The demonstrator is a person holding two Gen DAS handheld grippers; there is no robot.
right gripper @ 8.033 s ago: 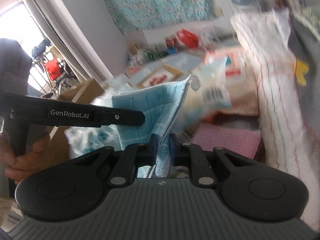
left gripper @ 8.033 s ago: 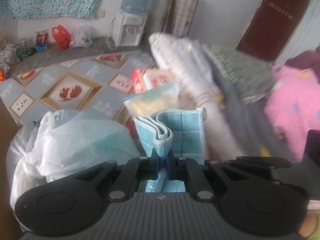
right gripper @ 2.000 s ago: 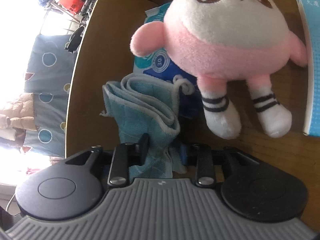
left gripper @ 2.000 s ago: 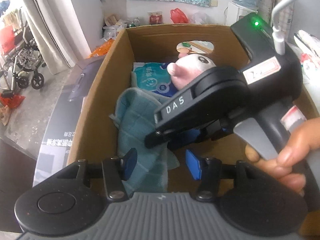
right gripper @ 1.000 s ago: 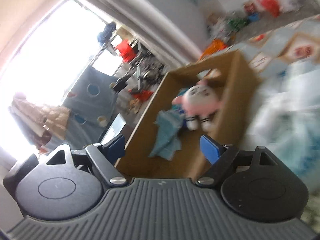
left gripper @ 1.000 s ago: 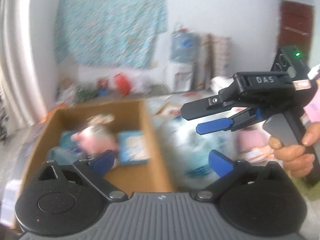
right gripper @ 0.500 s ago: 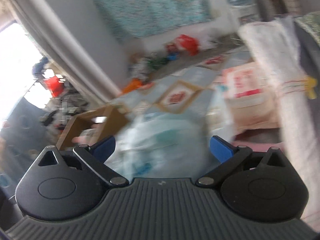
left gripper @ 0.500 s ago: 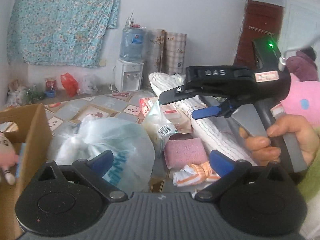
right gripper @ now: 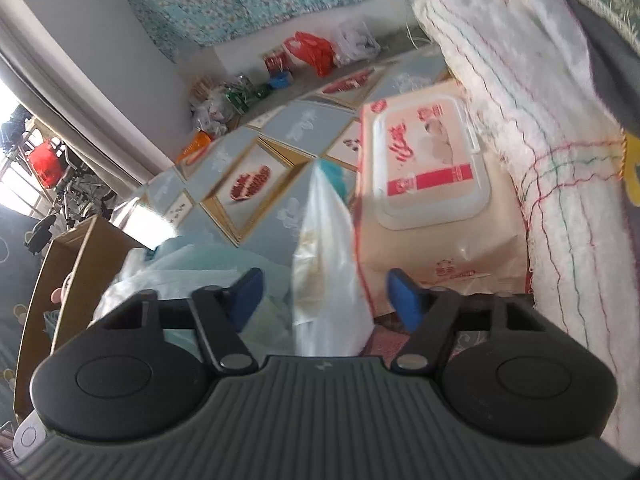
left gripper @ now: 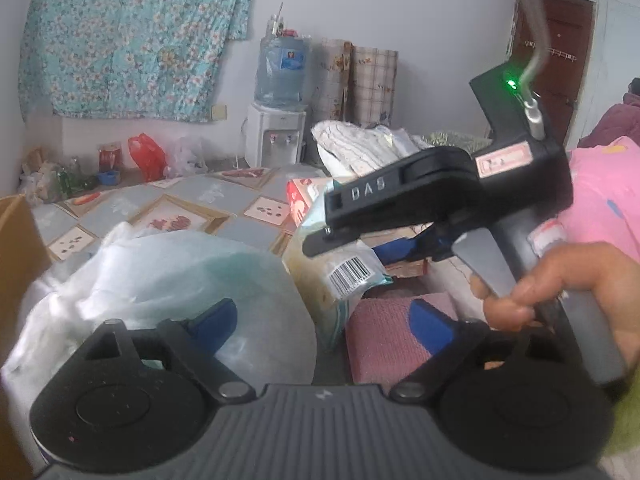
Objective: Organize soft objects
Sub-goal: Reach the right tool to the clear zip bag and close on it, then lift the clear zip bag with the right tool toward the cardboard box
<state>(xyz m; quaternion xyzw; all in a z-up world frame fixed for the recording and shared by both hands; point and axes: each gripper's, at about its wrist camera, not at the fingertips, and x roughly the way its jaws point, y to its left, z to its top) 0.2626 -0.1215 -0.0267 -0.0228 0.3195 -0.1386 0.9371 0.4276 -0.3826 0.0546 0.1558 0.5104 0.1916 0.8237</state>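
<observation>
L claw [left gripper: 324, 320]: blue pads spread wide, nothing between them; hangs over the pile of soft stuff.
R claw [right gripper: 326, 294]: pads spread too, empty; a tall white plastic pkg stands in the gap but touches neither pad. In the L cam the R claw shows from the side, up and to the right of the L claw, black body w/ "DAS" on it, green light on, person's hand [left gripper: 560, 284] around its grip.
White plastic pkg [right gripper: 328, 264]: upright, barcode label on its side in the L cam [left gripper: 340, 264]; just ahead of the R claw, between the big bag and the wipes pack.
Big translucent bag [left gripper: 172, 276]: whitish w/ teal stuff inside, straight ahead of the L claw's left pad, bulging, touching the white pkg on its right side. In the R cam it's left of the claw [right gripper: 192, 268].
Pink towel [left gripper: 384, 332]: folded, flat, just ahead of the L claw's right pad, low, beside the white pkg.
Wipes pack [right gripper: 432, 184]: peach w/ red print and a white flip lid, lying flat ahead-right of the R claw, past the right pad.
Rolled white blanket [right gripper: 532, 132]: colored thread stripes, far right of the R claw, lying alongside the wipes pack.
Cardboard box [right gripper: 60, 280]: open, well left of the R claw; a bit of pink inside, too small to tell what.
Bkgd: tiled floor [left gripper: 224, 196] w/ fruit pics, water dispenser [left gripper: 280, 116] by the wall, floral cloth [left gripper: 132, 32] hung up behind.
</observation>
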